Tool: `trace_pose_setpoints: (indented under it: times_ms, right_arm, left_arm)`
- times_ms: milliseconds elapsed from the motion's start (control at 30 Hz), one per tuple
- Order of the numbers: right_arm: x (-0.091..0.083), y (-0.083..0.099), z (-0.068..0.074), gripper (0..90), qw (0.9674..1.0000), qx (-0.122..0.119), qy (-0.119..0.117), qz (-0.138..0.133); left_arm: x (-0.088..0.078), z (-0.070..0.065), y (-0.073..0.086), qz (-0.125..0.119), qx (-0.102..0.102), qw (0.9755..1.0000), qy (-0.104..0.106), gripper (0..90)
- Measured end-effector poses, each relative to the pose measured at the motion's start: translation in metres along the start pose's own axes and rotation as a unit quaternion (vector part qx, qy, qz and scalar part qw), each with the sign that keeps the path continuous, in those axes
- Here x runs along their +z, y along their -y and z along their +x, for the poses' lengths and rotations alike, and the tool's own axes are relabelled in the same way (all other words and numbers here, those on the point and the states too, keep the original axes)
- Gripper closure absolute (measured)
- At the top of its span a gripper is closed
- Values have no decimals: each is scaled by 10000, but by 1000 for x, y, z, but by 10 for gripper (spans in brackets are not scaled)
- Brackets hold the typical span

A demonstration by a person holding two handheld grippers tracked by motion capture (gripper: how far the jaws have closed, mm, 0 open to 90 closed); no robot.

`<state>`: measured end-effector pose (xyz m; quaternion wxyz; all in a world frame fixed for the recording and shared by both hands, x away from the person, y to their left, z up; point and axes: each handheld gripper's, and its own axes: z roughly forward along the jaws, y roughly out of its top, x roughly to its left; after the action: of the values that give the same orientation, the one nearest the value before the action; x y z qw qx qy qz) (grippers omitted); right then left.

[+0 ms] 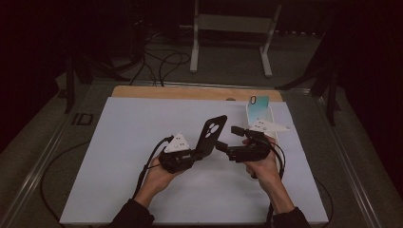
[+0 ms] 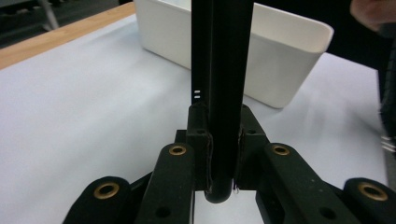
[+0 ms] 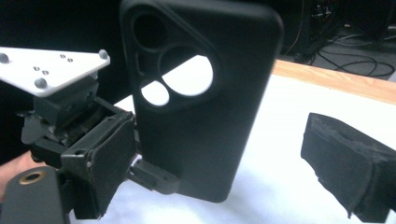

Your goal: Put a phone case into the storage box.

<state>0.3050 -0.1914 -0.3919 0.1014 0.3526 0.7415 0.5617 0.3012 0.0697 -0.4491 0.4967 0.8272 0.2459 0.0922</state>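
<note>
Left claw (image 1: 198,153), left of centre over the white worktop (image 1: 119,156), pinching the lower end of a black phone case (image 1: 212,134). Case upright, tilted a little, camera holes at the top, raised off the worktop. In the left gripper view, pads clamped on the case's (image 2: 223,70) thin edge from both sides, with a white bin (image 2: 280,60) on the worktop beyond. In the right gripper view, case (image 3: 205,116) seen from the back, round cutouts near the top, lower edge caught in the left claw (image 3: 149,179) under its grey plate.

Right claw (image 1: 227,138), just right of the case, spread wide. In the right gripper view, one pad (image 3: 100,163) close beside the case's left edge, the other pad (image 3: 348,158) well apart at the right; neither pressing on it.

Farther right and back, white bin (image 1: 272,116) near the worktop's far edge, a teal case (image 1: 259,107) standing in it.
</note>
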Motion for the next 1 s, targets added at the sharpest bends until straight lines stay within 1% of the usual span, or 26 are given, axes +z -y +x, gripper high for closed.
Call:
trace_pose_setpoints:
  times_ms: [100,133,233,333,500,633,667,733,867,1000]
  right_arm:
    - [0,-2,2,104,10000,27,13,-48]
    - [0,-3,3,100,9999,39,20,-122]
    - [1,-5,4,96,9997,76,69,-213]
    - [3,-8,6,96,9994,188,41,-291]
    - [6,-10,8,96,9993,182,75,-303]
    - [10,-11,10,97,9991,236,111,-336]
    - [12,-11,11,97,9990,255,171,-317]
    - [14,-11,11,97,9990,268,195,-310]
    - [17,-10,10,97,9987,349,175,-321]
    - [19,-10,12,97,9987,359,192,-317]
  left_arm:
    - [1,-1,1,9,4,10000,-45,805]
    - [2,-2,1,36,10,10000,-62,806]
    - [3,-4,2,40,18,10000,-82,805]
    - [5,-6,3,39,14,9999,-115,805]
    - [7,-7,3,66,20,9999,-81,806]
    - [8,-9,3,44,47,9999,-89,806]
    - [8,-11,3,8,55,9999,-90,806]
    - [8,-12,3,-10,62,9999,-82,806]
    - [10,-13,3,18,96,9999,-54,806]
    - [12,-15,3,37,121,9999,-22,806]
